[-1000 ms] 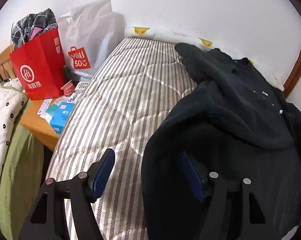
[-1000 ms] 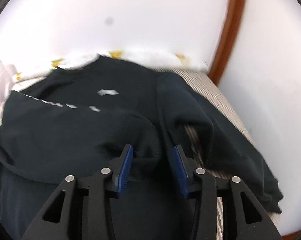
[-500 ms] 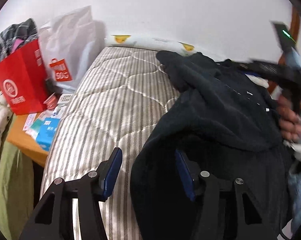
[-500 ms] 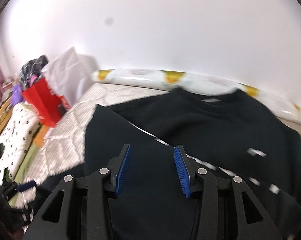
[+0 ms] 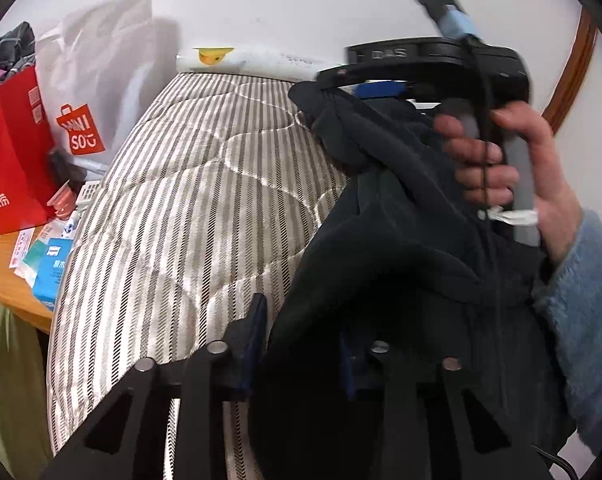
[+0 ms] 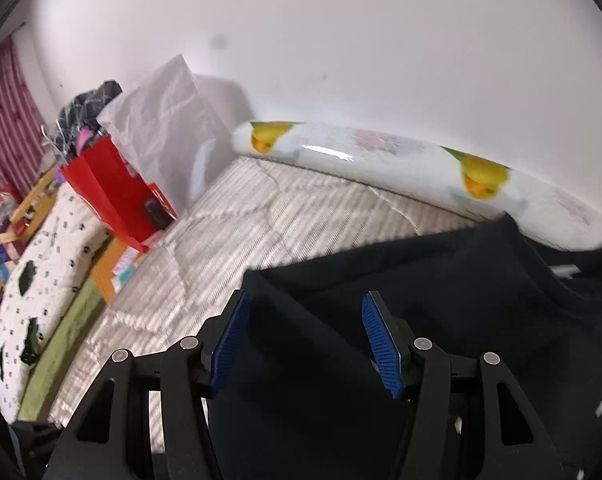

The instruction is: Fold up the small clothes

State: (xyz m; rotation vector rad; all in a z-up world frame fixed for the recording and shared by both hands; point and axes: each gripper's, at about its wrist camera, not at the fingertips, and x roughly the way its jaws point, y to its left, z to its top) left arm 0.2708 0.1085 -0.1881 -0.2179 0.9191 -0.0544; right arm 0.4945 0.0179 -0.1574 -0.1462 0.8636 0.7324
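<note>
Left gripper [image 5: 301,344]: pinching dark sweatshirt [image 5: 401,240] hem. Right gripper [image 6: 305,340]: spread wide, empty, over sleeve. Step: mid-fold on striped mattress [image 5: 189,184]. Next, likely: closing on sleeve edge.

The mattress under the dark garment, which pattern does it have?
The mattress has grey and cream stripes with curved quilting lines, clearest in the left wrist view.

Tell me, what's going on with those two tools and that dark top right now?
Left tool closed on black sweatshirt hem. Right tool open, hovering over its folded sleeve. Striped mattress underneath; nothing blocking.
</note>
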